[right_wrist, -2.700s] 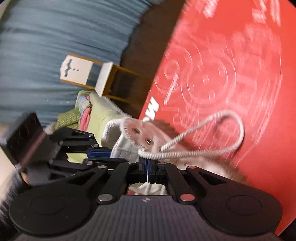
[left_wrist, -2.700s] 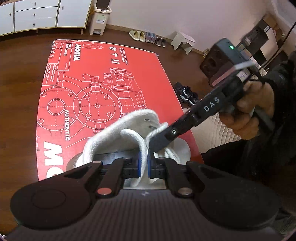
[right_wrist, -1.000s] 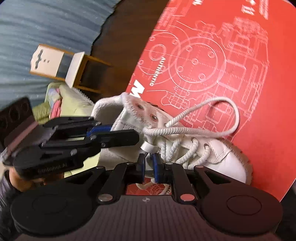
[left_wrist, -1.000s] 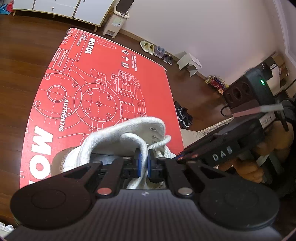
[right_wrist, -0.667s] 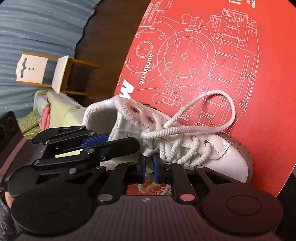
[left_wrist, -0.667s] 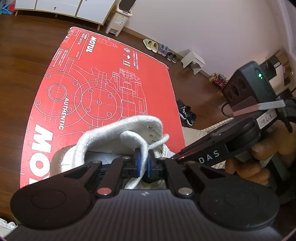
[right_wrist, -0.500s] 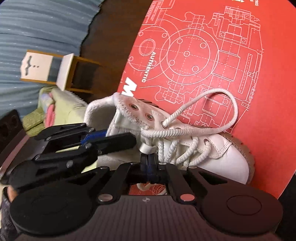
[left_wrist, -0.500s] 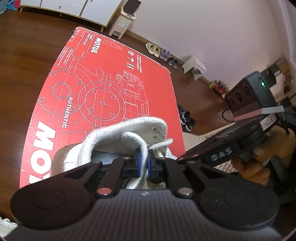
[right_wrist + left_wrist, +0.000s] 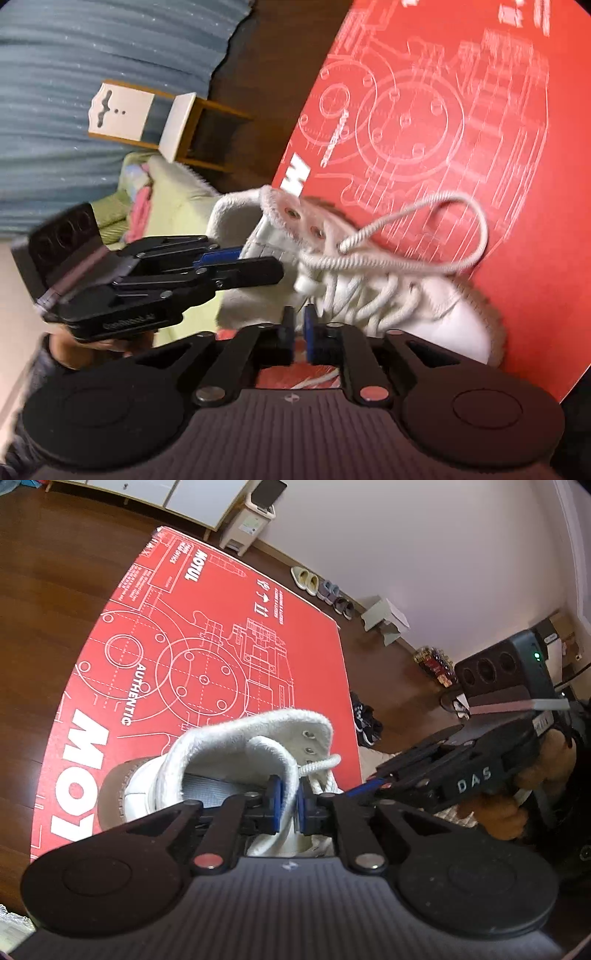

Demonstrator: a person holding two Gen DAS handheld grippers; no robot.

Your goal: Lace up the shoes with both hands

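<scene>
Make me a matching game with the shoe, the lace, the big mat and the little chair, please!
Things:
1. shoe
2. lace
3. mat
4. little chair

Descriptions:
A. red with white drawings, flat on the floor
B. white with wooden legs, beside the blue curtain
C. white and fluffy at the collar, standing on the mat
D. white cord making a big loop over the mat

Pairs: 1-C, 2-D, 3-A, 4-B
</scene>
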